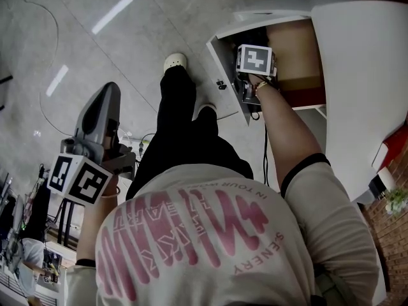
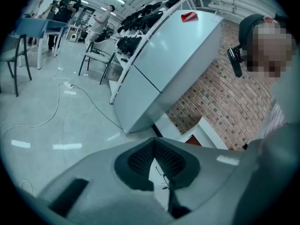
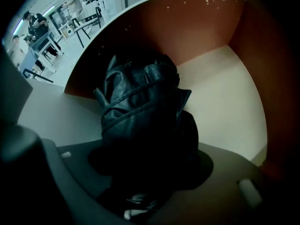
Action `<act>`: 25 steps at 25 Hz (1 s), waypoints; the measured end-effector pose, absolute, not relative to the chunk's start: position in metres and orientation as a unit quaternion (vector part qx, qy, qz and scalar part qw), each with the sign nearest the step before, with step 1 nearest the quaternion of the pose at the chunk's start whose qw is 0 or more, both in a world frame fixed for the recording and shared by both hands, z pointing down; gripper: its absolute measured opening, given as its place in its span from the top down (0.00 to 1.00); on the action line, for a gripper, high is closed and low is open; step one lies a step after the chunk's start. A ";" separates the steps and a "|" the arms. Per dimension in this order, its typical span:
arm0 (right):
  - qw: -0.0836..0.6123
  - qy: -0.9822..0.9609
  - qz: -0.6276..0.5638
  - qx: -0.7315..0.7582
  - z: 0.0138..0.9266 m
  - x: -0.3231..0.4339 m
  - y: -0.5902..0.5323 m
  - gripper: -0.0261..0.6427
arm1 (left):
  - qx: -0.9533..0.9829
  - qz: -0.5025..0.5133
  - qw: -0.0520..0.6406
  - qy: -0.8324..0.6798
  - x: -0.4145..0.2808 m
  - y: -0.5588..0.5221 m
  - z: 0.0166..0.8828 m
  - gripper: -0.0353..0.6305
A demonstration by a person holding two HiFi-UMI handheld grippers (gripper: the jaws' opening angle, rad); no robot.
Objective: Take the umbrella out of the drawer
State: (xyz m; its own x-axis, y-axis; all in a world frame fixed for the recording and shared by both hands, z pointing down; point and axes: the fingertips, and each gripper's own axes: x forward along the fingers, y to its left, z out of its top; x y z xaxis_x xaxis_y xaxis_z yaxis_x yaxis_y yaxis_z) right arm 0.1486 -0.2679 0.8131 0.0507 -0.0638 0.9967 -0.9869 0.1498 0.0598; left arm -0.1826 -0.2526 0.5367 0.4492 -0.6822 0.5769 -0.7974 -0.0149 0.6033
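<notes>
Head view: I'm reading pink print on my shirt (image 1: 210, 247). The small line is coming out as "IN TOUR", with the rest blurring. The print down the side is reading "SENERY". The big letters aren't resolving. The left cube (image 1: 80, 178) and right cube (image 1: 255, 59) are showing square black-and-white codes only.

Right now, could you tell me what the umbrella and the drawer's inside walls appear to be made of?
The umbrella looks like black synthetic fabric, slightly glossy: its creased folds catch light. The drawer walls look like reddish-brown laminated board, smooth and matte.
</notes>
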 end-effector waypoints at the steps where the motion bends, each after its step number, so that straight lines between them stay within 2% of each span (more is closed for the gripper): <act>1: 0.533 -0.540 0.433 0.487 0.814 0.149 -0.267 0.51 | 0.710 0.060 0.470 -0.521 -0.181 -0.250 0.537 0.94; 12: 0.502 -0.566 0.437 0.487 0.799 0.147 -0.272 0.56 | 0.708 0.053 0.466 -0.528 -0.182 -0.238 0.528 0.94; 25: 0.431 -0.610 0.426 0.510 0.749 0.142 -0.274 0.57 | 0.719 0.031 0.460 -0.520 -0.175 -0.228 0.511 0.94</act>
State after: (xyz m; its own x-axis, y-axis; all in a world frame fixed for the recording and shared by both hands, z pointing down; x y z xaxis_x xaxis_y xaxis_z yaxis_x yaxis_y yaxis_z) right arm 0.1419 -0.2736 0.7494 -0.1072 -0.2550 0.9610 -0.9901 0.1158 -0.0797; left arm -0.1746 -0.2281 0.5113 0.4572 -0.7197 0.5225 -0.7764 -0.0364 0.6292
